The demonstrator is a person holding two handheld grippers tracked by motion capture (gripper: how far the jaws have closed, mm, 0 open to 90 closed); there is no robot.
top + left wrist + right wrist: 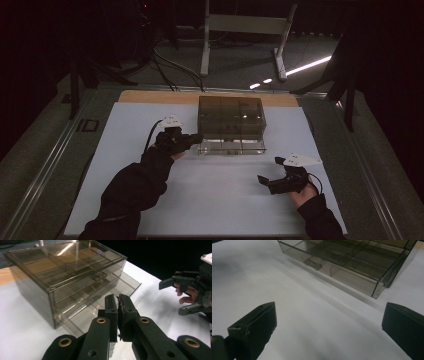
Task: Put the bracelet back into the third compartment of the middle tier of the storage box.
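A smoky clear plastic drawer box [231, 116] stands at the back middle of the white table top [210, 200]. Its bottom drawer [232, 146] is pulled out toward me, with dividers and a small clear handle [312, 263]. My left gripper [196, 138] sits at the drawer's left front corner, jaws shut with nothing between them [117, 308]. My right gripper [267, 171] rests open on the table, front right of the box, nothing between its fingers [329, 325]. The left gripper view also catches the right gripper [186, 296] open, held by a hand.
A strip of bare wood [150, 96] runs along the table's far edge behind the box. Cables [170, 67] and a metal stand's legs [205, 55] lie on the dark floor beyond. White table surface stretches in front of both grippers.
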